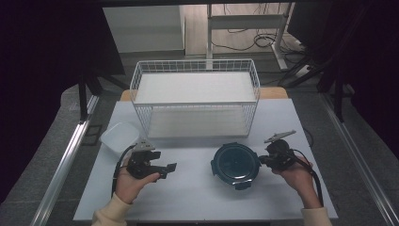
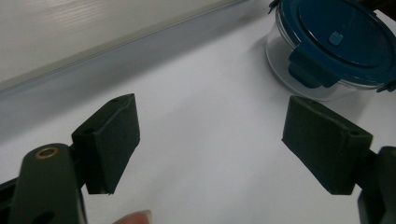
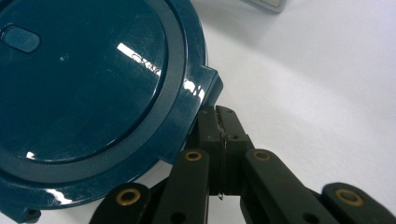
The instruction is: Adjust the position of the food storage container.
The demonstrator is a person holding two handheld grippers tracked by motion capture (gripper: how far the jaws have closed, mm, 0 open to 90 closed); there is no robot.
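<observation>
Closed right gripper (image 3: pixel 219 126) at the container's (image 1: pixel 235 165) lid clip.
Whether the clip is pinched cannot be told; the left gripper (image 2: pixel 210 140) is held wide, well apart from the container.

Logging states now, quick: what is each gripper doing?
Left gripper: open, holding nothing.
Right gripper: shut, beside the round container's blue lid; no grip visible.

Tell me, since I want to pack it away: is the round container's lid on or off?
On. The blue lid sits flat on the glass container, a side clip folded down.

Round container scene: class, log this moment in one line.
left gripper: open, empty | right gripper: shut, at round container latch tab | lid: on
</observation>
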